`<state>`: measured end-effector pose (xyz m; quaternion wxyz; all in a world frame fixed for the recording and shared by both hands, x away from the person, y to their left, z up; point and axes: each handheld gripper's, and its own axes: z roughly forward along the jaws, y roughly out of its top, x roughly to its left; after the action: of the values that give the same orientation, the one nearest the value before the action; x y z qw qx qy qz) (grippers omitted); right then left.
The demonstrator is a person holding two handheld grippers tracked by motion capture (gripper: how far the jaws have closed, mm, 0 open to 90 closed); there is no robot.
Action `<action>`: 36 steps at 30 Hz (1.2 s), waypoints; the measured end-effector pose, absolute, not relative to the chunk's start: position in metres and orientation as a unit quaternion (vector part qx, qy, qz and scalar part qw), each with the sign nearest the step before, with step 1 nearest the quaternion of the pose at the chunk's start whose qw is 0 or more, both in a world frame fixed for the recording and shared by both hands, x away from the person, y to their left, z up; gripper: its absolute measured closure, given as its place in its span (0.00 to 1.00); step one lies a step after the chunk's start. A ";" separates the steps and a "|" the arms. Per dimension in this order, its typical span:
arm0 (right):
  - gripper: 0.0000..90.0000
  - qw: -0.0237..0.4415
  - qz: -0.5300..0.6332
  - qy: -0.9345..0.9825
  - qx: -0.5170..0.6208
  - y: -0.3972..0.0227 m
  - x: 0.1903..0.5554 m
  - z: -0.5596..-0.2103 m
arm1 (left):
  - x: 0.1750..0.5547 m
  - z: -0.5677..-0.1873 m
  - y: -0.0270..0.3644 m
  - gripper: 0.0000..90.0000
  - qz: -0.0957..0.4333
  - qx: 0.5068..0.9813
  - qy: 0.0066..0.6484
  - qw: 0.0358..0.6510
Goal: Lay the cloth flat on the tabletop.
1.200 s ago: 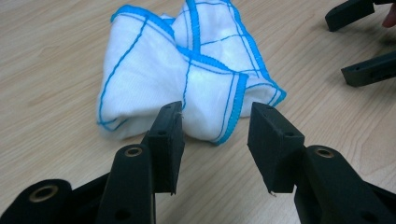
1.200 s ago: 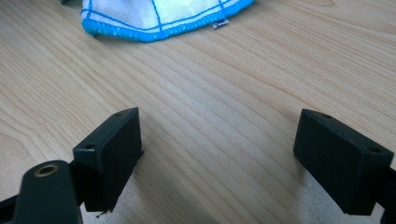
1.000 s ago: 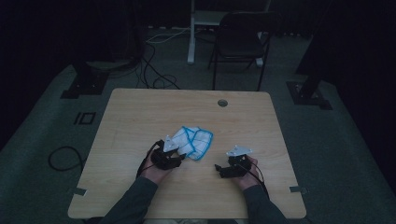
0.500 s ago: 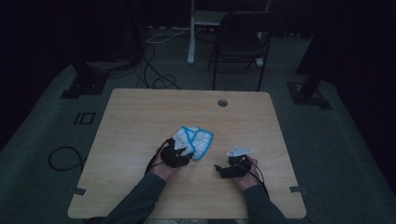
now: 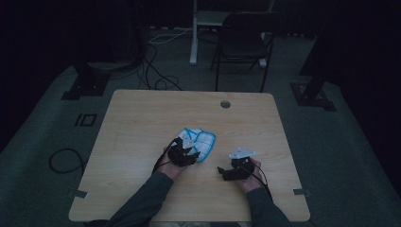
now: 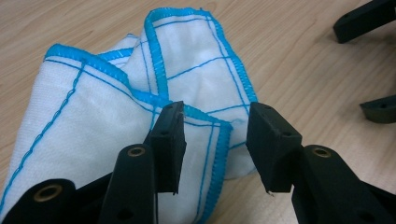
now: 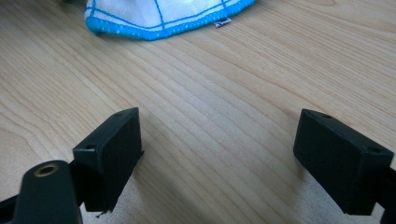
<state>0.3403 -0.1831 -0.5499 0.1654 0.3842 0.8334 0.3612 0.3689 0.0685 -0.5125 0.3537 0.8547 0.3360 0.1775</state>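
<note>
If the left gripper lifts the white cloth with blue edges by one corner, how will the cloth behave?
The cloth lies crumpled in soft folds, so it would probably hang limp. It looks thin, likely light. A stitched hem sits between the open left gripper fingers, offering a fair grip.

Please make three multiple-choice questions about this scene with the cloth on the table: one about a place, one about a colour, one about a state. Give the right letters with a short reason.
1. Where does the cloth lie on the table?
A. At the far left corner
B. Near the middle, just ahead of the left tool
C. Under the right tool

2. What colour is the stitched edge of the white cloth?
A. Red
B. Green
C. Blue

3. How do the jaws of the right tool stand?
A. Open, with bare wood between them
B. Shut on the cloth
C. Shut on a cable

Answers:
1. B, since the high view shows the cloth near the table's middle at the left tool's tip.
2. C, since the left gripper view shows a bright blue hem and blue grid lines.
3. A, since the right gripper view shows the jaws wide apart over bare tabletop, with the cloth farther off.
</note>
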 end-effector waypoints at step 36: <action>0.17 0.166 0.362 0.834 0.383 -0.183 0.340 -0.550 | 0.378 -0.503 0.096 0.97 0.177 0.827 0.371 0.383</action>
<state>0.3402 -0.1832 -0.5500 0.1659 0.3829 0.8337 0.3617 0.3776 0.0959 -0.5032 0.3828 0.8275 0.3709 0.1767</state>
